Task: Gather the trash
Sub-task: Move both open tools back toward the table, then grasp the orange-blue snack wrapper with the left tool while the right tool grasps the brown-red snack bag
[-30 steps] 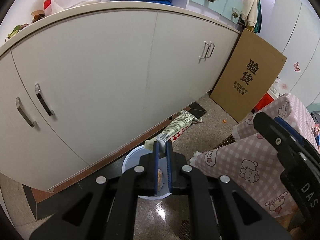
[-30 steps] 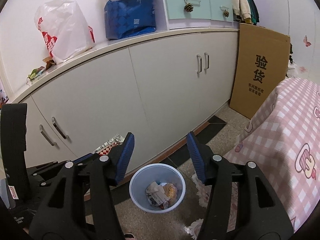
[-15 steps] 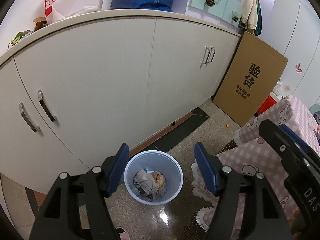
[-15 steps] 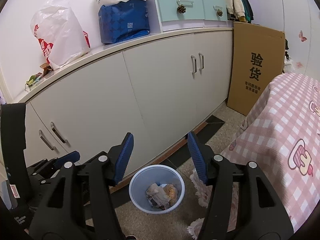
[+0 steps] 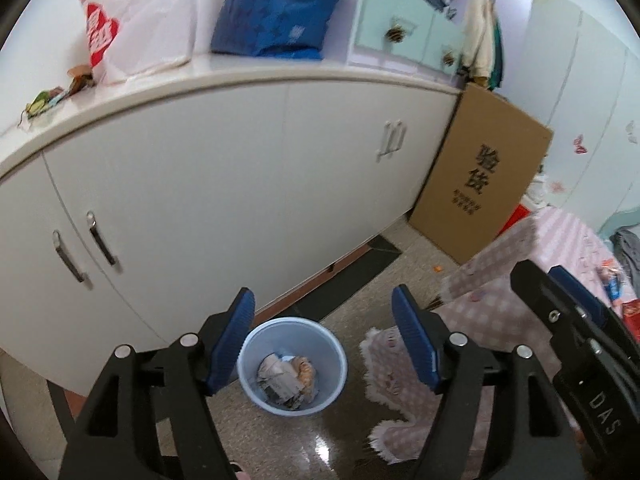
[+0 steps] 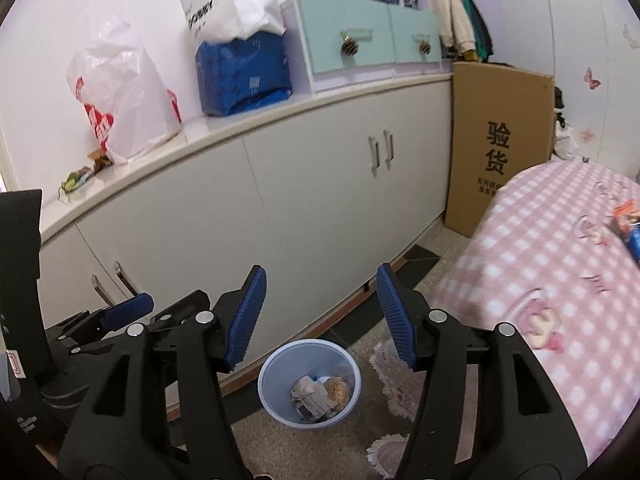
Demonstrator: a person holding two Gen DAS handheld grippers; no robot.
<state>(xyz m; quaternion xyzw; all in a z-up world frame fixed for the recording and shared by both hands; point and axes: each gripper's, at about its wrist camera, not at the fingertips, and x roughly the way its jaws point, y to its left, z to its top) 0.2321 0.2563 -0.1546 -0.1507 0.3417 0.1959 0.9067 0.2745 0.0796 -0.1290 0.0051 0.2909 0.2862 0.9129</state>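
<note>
Speckled stone floor (image 5: 276, 436) below both claws, bounded ahead by a long run of white cabinets (image 5: 224, 184) under a pale countertop (image 5: 240, 76). Up on that counter, far above the fingers: a white plastic bag (image 5: 136, 20) with red print, a blue package (image 5: 276, 20), mint-green drawers (image 6: 364, 44). Off to the right of the claws, a tall cardboard box (image 5: 480, 188) printed with black characters, leaning at the cabinet's end. Left gripper (image 5: 323, 340) spread wide, nothing between its blue pads; pale blue trash bin (image 5: 292, 364) framed in the gap, low and just left of centre, crumpled paper trash (image 5: 286, 378) inside. Right gripper (image 6: 319, 318) likewise splayed and empty — same bin (image 6: 309, 384) directly beneath its gap. Fringed pink rug (image 5: 392, 384) just right of the bin. Right view alone: the broad pink checked bedspread (image 6: 560, 280) at its right, and the left claw's black body at its lower left. Left view alone: a small orange scrap (image 5: 438, 268) on the floor near the box — blurred, kind unclear.
</note>
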